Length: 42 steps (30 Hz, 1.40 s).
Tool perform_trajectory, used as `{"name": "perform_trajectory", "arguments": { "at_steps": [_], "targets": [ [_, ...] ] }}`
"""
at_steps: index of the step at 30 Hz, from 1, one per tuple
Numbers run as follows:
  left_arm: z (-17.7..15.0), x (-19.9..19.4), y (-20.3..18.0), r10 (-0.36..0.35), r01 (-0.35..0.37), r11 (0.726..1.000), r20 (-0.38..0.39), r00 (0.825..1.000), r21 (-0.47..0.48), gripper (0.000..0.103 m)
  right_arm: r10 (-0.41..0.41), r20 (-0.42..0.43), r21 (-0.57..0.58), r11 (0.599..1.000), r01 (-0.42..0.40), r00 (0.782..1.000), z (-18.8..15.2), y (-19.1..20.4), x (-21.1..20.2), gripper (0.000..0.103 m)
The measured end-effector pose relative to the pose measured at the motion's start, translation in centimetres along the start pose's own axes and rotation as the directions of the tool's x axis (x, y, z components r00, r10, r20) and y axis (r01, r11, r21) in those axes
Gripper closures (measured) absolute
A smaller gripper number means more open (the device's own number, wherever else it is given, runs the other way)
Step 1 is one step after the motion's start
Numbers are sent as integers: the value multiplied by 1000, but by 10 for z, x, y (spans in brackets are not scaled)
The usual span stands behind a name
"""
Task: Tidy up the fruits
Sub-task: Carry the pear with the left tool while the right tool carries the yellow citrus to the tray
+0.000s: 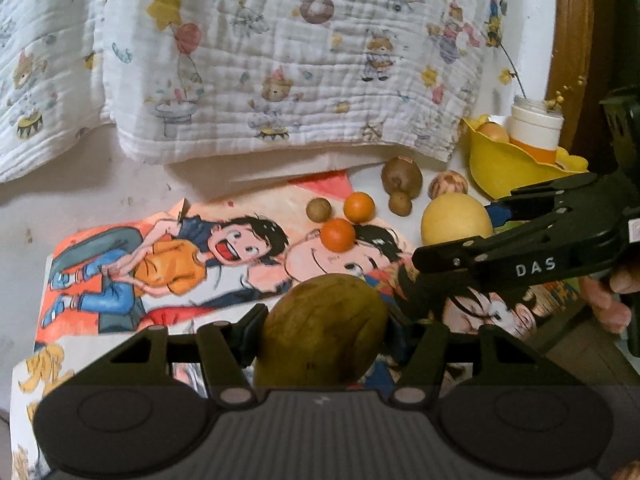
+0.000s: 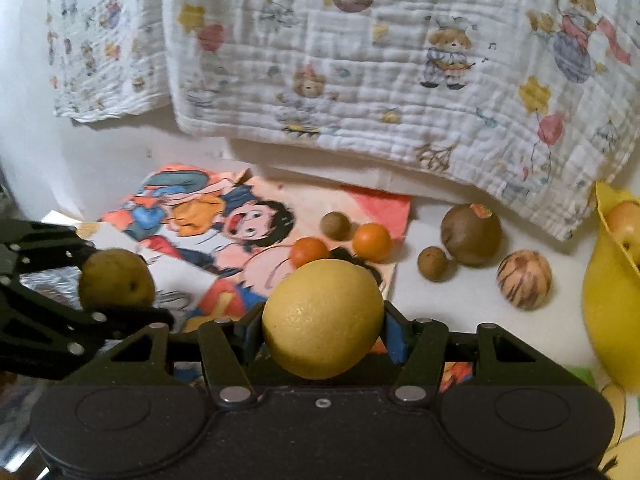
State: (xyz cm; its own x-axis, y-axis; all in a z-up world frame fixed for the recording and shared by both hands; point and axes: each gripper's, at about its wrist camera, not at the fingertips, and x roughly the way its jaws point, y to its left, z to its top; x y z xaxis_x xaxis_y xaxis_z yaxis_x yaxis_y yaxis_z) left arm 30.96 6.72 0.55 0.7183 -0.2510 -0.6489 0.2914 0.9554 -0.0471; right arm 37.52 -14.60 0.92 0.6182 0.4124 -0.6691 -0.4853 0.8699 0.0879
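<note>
- The left gripper (image 1: 324,332) pinches a brown-green fruit (image 1: 322,330) between its two fingers. The fruit fills the gap, and both sides press on it.
- The right gripper (image 2: 323,318) pinches a big yellow fruit (image 2: 323,318) the same way, tight on both sides.
- Both held fruits are up off the table (image 2: 460,300), above the cartoon picture mat (image 1: 160,256).
- Just past the right gripper's fingers sit two small orange fruits (image 2: 372,242) on the mat, with a little brown ball (image 2: 336,225) behind them.
- Farther out and to the right of it lie a small brown fruit (image 2: 434,263), a big brown fruit with a sticker (image 2: 471,234) and a striped round one (image 2: 524,280). They are near each other on the bare table.
- A yellow bowl (image 2: 608,312) stands far to the right of the right gripper. A pale fruit (image 2: 626,224) peeks out of it.
- From the left side, a white and orange jar (image 1: 536,130) stands just behind that bowl.
- The bowl is cut off by the edge of the right view, so I cannot see all that is inside.
- The bottom of each held fruit is hidden behind the gripper's black body.
- A person's fingers (image 1: 610,300) show under the right gripper in the left view, partly hidden.
- A white blanket with bears (image 1: 280,60) hangs at the back, close behind the loose fruits.
- There is bare white table left of the mat, and open mat in front of the left gripper.
</note>
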Motion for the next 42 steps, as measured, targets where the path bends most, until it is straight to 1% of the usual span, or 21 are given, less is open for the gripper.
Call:
{"name": "perform_trajectory", "arguments": {
  "at_steps": [3, 9, 12, 16, 21, 24, 26, 29, 36, 40, 42],
  "targets": [
    [-7, -8, -7, -15, 15, 1000, -11, 1000, -8, 40, 29, -3, 23, 999, -29, 1000, -5, 4, -15, 43],
    [-25, -31, -16, -75, 74, 996, -23, 997, -58, 40, 66, 2, 41, 997, -66, 998, -20, 12, -52, 43],
    [-34, -42, -23, -82, 81, 996, -31, 996, -42, 40, 83, -4, 52, 995, -83, 997, -31, 15, -69, 43],
    [-43, -52, -35, -90, 90, 996, -51, 995, -13, 40, 88, -21, 40, 995, -87, 996, -48, 21, -83, 43],
    [-57, -59, -47, -92, 92, 996, -87, 992, 3, 40, 77, -53, 1, 997, -77, 996, -74, 29, -91, 43],
    [-63, -64, -51, -93, 94, 995, -99, 991, 12, 40, 87, -61, -23, 996, -88, 994, -84, 36, -99, 43],
    [-65, -68, -52, -92, 94, 995, -108, 990, 16, 41, 95, -69, -31, 995, -98, 993, -89, 41, -103, 43],
    [-67, -71, -55, -69, 71, 997, -130, 989, 12, 41, 95, -91, -32, 995, -98, 991, -96, 48, -102, 43],
    [-69, -77, -60, -58, 61, 998, -134, 989, 18, 41, 92, -128, -17, 995, -95, 988, -110, 58, -95, 42],
    [-70, -75, -64, -46, 51, 998, -134, 990, 33, 41, 75, -122, -27, 997, -79, 990, -112, 60, -96, 42],
    [-70, -73, -64, -44, 49, 998, -137, 990, 33, 41, 56, -115, -56, 996, -63, 992, -114, 62, -97, 42]
  ]
}}
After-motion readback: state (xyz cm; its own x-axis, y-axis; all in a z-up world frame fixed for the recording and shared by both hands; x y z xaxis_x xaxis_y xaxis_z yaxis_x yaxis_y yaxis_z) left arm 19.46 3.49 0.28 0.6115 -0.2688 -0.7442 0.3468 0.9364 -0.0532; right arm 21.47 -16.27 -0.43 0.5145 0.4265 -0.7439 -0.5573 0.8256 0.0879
